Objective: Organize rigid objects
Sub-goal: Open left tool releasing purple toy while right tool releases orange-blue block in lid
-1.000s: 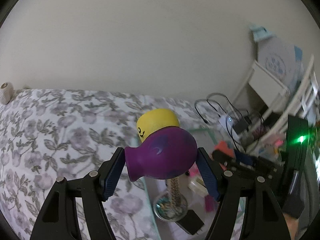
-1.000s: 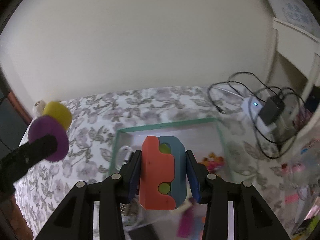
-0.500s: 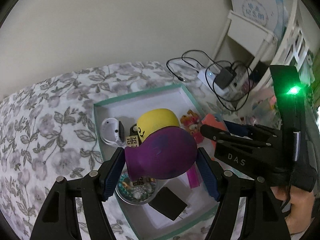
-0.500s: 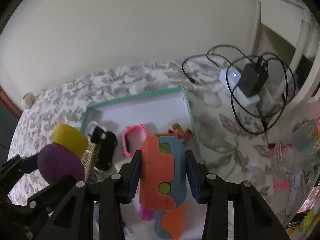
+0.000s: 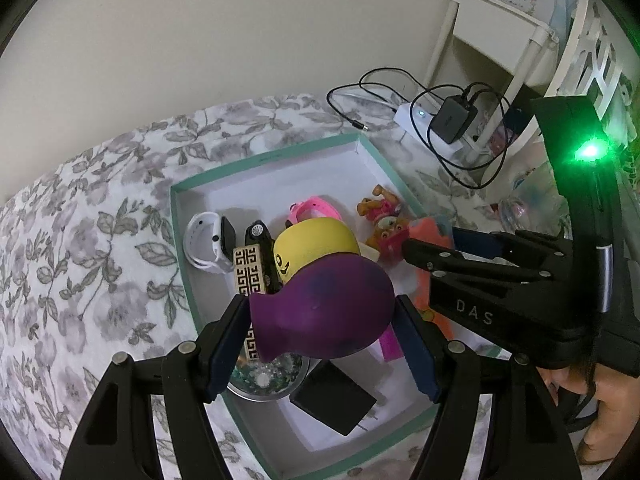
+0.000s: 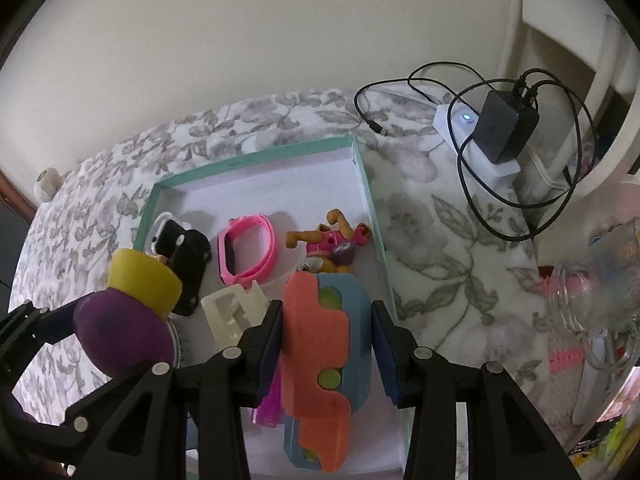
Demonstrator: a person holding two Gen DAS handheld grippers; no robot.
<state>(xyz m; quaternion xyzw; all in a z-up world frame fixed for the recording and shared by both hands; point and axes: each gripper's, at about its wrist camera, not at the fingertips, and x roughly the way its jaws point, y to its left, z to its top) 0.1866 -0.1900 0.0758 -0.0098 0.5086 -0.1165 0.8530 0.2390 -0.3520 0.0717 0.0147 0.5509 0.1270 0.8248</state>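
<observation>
Clamping hard, the left gripper (image 5: 322,328) pinches the purple-and-yellow toy (image 5: 320,312) at lower centre, above the teal-rimmed box (image 5: 264,158). Low in its own frame, the right gripper (image 6: 326,344) squeezes an orange-and-blue block (image 6: 322,340) over the box's right side.

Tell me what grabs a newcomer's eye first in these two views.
The left gripper fills the foreground, shut on a purple and yellow toy figure with a smiling face. Beside it the right gripper clamps an orange and blue block toy, both held above a teal-rimmed box on the floral bedspread. Inside the box, a pink watch and a small pup figure stand out against the white floor.
</observation>
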